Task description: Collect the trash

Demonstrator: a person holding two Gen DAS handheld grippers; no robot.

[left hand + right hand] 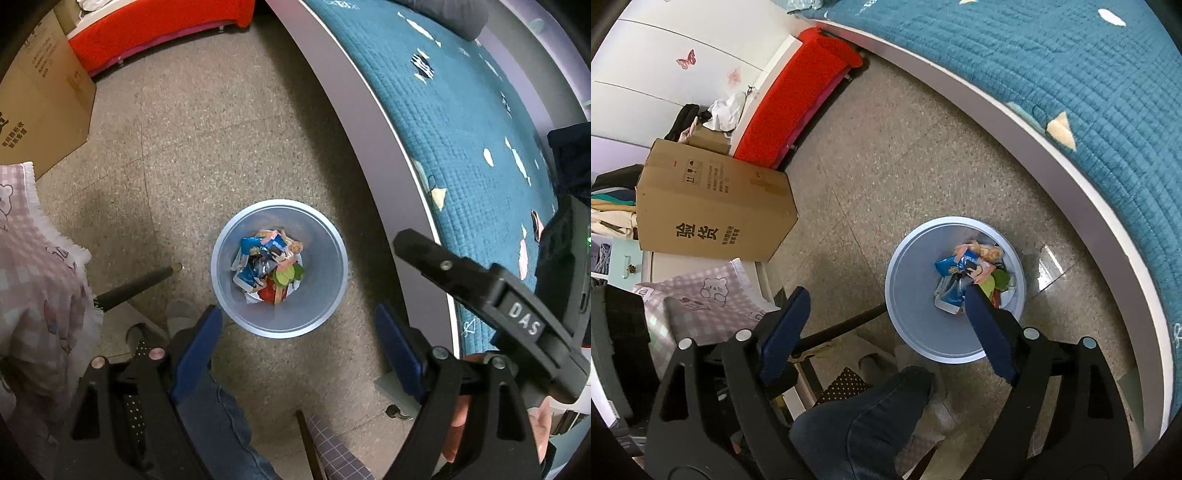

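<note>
On the speckled floor (207, 147) stands a pale blue waste bin (325, 240), just beside the bed frame, with crumpled snack wrappers (264, 264) lying at its bottom: blue and white packets, a green piece and a red one, their print too small to read. In the left wrist view the bin sits at centre, and the left hand-held gripper (299, 328) hangs over its 6 o'clock rim with both blue pads spread wide and nothing between them. The right hand-held gripper (884, 310) is likewise released; in its own view the bin lies toward 3 o'clock, and one blue fingertip (979, 306) overlaps the bin's opening while the other is out over the floor. From the left wrist view the right tool's black body carries a small tag reading "DAS" (524, 323) at 4 o'clock. A cardboard box (713, 206) at 9 o'clock in the right view bears large Chinese characters and small handling symbols; the finer lines are illegible. Above it runs a red bench (798, 99). The bed's teal quilt (1052, 66) fills 1 to 3 o'clock. A pink checked cloth (713, 299) shows a bear drawing. A denim-clad leg (871, 417) sits at 6 o'clock.
</note>
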